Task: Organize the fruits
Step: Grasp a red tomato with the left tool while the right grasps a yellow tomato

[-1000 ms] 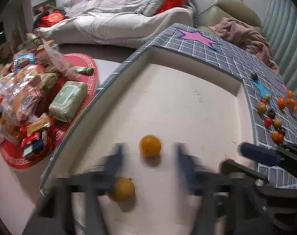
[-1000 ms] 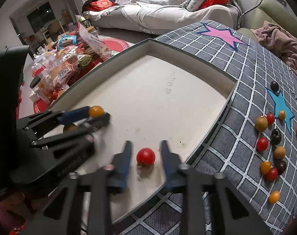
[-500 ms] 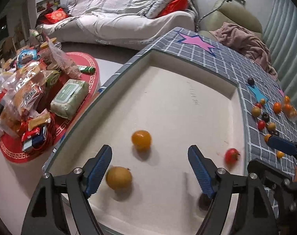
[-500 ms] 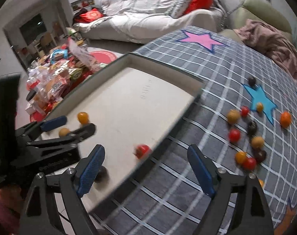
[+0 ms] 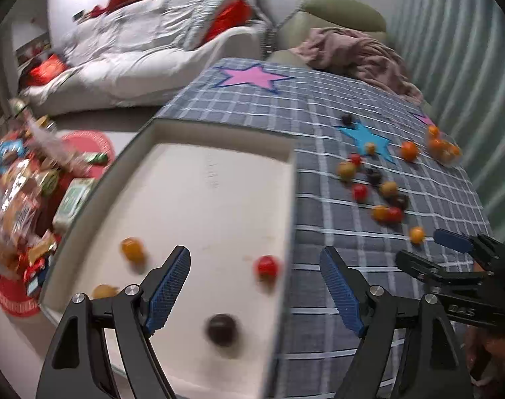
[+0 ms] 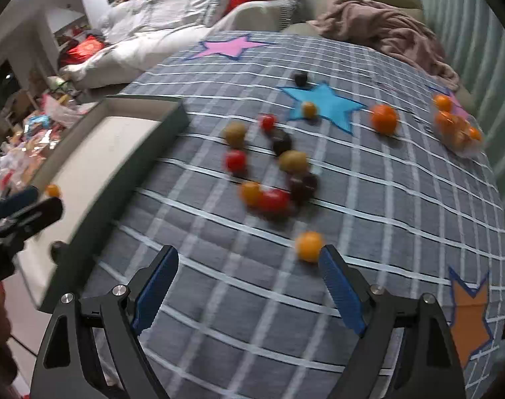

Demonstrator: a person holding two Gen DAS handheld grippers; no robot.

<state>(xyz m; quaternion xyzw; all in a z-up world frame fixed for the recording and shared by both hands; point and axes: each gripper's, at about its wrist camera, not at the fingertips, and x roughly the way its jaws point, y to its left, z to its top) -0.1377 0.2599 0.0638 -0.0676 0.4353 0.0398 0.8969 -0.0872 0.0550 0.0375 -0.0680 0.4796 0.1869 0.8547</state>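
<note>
White sofa (image 5: 126, 66), pink blanket (image 6: 385, 30), snack packets (image 5: 16, 179)

Bare cloth (image 6: 252, 299) ahead; fruit cluster (image 6: 272, 173) (tightly bunched) and tray wall (image 6: 146, 166) crowd beyond.

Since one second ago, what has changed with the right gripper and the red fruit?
The right gripper let go of the red fruit, left it in the tray, and swung over the checked cloth; its jaws just opened, nothing between them. The orange fruits in the tray stayed.
</note>
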